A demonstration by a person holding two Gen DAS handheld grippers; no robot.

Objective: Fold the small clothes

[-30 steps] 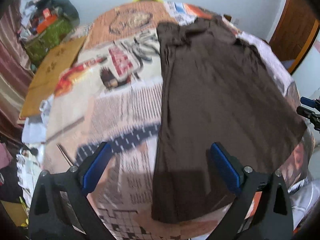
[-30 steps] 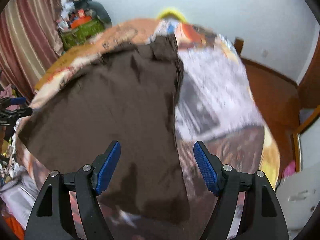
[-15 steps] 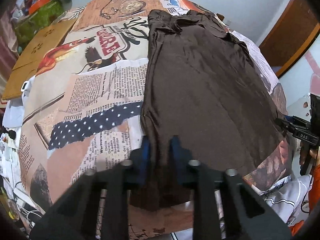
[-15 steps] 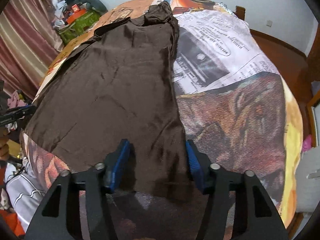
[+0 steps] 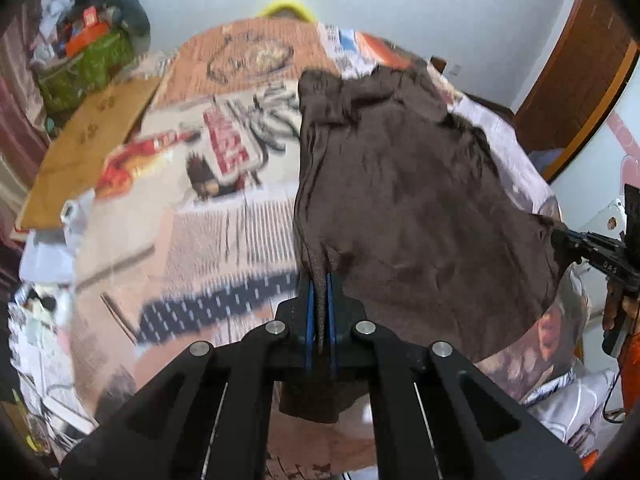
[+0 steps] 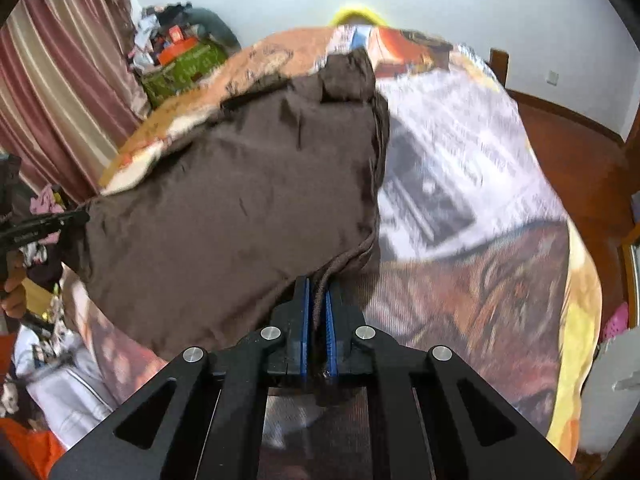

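Observation:
A dark brown garment lies on a bed with a printed cover. Its near hem is lifted off the cover. My left gripper is shut on the hem's left corner. My right gripper is shut on the hem's right corner; the garment stretches away to the left in that view. The right gripper also shows at the right edge of the left wrist view, and the left gripper at the left edge of the right wrist view. The garment's far end rests bunched on the cover.
A flat cardboard sheet leans at the bed's left side. A cluttered green box and a striped curtain stand at the back left. A wooden door and reddish floor are on the right.
Both grippers, open a second ago, came down over the near hem, closed on its two corners and have lifted it off the cover.

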